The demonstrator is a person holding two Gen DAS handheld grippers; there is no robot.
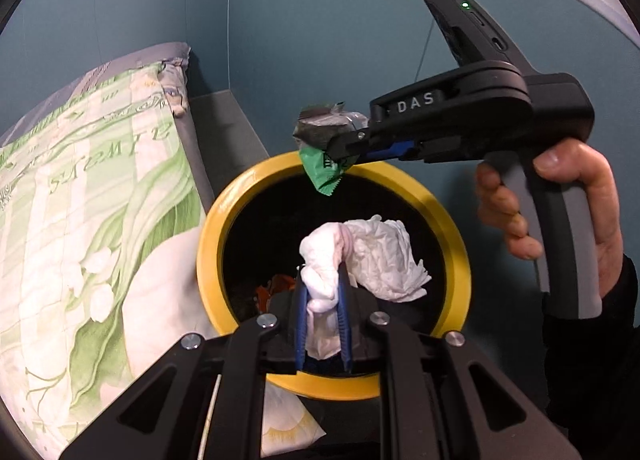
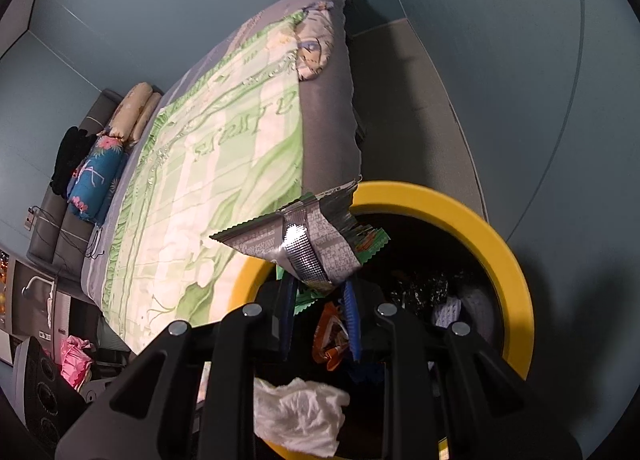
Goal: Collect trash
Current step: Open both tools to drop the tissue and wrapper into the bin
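Observation:
A round bin with a yellow rim (image 1: 208,236) (image 2: 508,256) stands on the floor beside the bed. My left gripper (image 1: 323,292) is shut on a crumpled white tissue (image 1: 376,256) and holds it over the bin's opening; the tissue also shows low in the right wrist view (image 2: 300,416). My right gripper (image 1: 340,148) (image 2: 320,292) is shut on a silver and green snack wrapper (image 1: 324,164) (image 2: 296,244), held above the bin's far rim. Orange and dark wrappers (image 2: 330,336) lie inside the bin.
The bed with a green and white floral cover (image 1: 80,196) (image 2: 224,164) runs along the bin's left side. Blue-grey walls (image 1: 320,40) stand close behind. Pillows (image 2: 96,176) lie at the bed's far end. A pink bag (image 2: 74,360) and a speaker (image 2: 40,392) sit on the floor.

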